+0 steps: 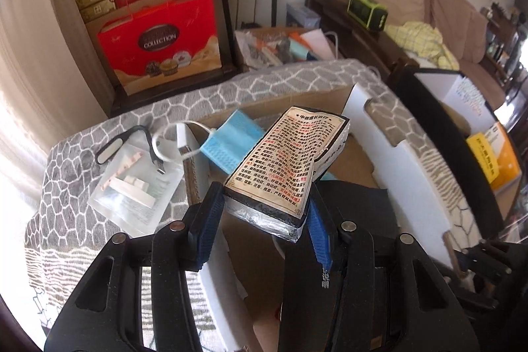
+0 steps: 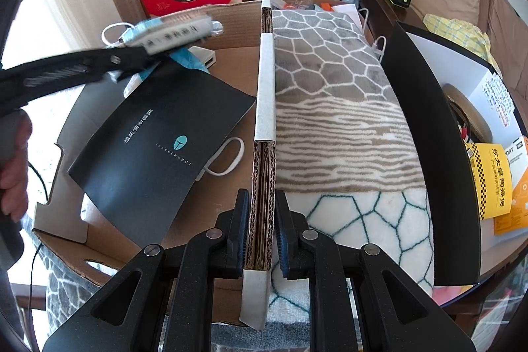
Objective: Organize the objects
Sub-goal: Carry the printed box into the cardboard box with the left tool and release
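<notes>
My left gripper (image 1: 264,213) is shut on a flat foil packet (image 1: 283,160) with a printed Chinese label, held above the open cardboard box (image 1: 389,134). In the right wrist view the packet (image 2: 171,33) and left gripper (image 2: 99,65) hover over the box's far left. My right gripper (image 2: 262,230) is shut on the box's right wall (image 2: 265,108), pads on either side of the corrugated edge. Inside the box lie a black booklet (image 2: 158,144), a blue face mask (image 1: 227,141) and a white charger (image 2: 204,55).
A clear bag of small white parts (image 1: 132,187), a black USB light (image 1: 132,144) and a white cable lie on the grey patterned blanket (image 2: 336,94) left of the box. A black-and-white box (image 2: 429,127) with yellow packs stands right. Red gift boxes (image 1: 161,38) stand behind.
</notes>
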{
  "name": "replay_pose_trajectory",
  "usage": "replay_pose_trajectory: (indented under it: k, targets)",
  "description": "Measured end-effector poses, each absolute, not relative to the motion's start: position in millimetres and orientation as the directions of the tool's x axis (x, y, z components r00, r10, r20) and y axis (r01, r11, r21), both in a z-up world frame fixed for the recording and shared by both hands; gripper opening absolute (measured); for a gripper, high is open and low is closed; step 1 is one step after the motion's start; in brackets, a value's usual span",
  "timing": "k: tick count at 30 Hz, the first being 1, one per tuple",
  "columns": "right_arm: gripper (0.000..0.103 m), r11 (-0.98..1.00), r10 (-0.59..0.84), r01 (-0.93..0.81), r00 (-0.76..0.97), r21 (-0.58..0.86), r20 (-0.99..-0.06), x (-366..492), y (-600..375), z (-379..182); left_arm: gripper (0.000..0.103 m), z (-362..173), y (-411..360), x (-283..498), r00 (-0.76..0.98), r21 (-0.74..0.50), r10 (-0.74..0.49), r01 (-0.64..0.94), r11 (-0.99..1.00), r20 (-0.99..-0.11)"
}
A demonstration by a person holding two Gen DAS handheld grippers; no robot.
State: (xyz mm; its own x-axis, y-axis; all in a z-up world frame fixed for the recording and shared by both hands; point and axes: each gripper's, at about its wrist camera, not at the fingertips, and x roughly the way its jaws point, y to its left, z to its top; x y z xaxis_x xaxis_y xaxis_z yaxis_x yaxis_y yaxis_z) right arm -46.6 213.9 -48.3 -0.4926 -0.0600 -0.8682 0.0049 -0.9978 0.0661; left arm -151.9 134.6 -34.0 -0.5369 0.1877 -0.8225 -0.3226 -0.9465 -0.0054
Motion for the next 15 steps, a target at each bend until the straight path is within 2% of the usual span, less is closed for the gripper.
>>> replay_pose_trajectory:
  k: [5,8,11,13,15]
  targets:
    - [0.015,-0.997,-0.064,0.005,-0.492,0.071,-0.868,-46.1,213.3,-48.1,0.047,-46.1,137.2,-158.9,-0.497,-0.007,0.167,-0.308,-0.951,-0.851]
    - [0.015,-0.998,-0.06,0.004,-0.493,0.067,-0.868,-45.9,213.3,-48.1,0.05,-49.3,143.2,-160.1,-0.472,0.036,0.132,-0.33,-0.943,-0.872]
    - [0.015,-0.997,-0.065,0.001,-0.494,0.075,-0.867,-45.4,214.4,-48.0,0.054,-46.4,142.8,-157.5,-0.475,0.02,0.154,-0.343,-0.939,-0.867]
    - [0.015,-0.997,-0.069,0.0,-0.494,0.079,-0.867,-45.0,214.9,-47.8,0.061,-42.0,139.4,-154.6,-0.481,0.005,0.171,-0.344,-0.939,-0.86]
    - [0.015,-0.997,-0.067,0.002,-0.494,0.076,-0.867,-45.8,214.4,-47.4,0.061,-35.4,134.4,-150.3,-0.478,-0.03,0.21,-0.357,-0.934,-0.853]
